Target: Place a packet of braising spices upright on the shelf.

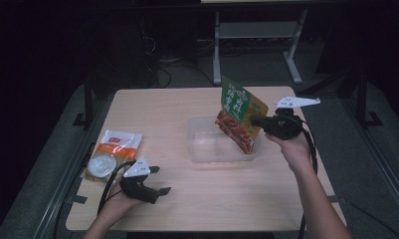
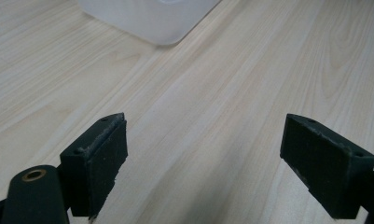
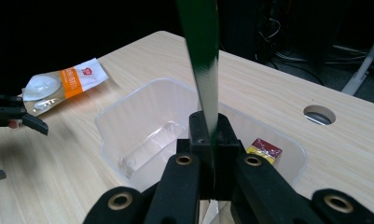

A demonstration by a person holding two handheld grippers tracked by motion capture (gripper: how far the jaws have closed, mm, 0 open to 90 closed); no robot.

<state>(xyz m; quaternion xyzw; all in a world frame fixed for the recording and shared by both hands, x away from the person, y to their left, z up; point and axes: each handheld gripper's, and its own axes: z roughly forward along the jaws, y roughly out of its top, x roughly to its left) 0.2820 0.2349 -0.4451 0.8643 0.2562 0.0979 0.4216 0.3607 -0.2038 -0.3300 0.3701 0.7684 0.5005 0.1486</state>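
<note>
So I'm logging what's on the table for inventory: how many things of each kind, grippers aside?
Snack packets: 2 (green packet, orange-and-white packet)
Clear plastic tubs: 1
Small red-and-yellow items in the tub: 1
Total: 4

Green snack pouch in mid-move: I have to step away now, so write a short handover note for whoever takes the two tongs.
Right tongs: shut on the green snack pouch, holding it upright, tilted, over the clear plastic bin.
Left tongs: open, empty, low over the wooden table near the front left.
Orange-and-white pouch: flat on the table, left of the bin, beside the left tongs.
Bin: a small red-and-yellow packet already lies inside.
Done: green pouch picked up and brought to the bin.
Likely left: release it into the bin, then probably fetch the orange-and-white pouch.
</note>
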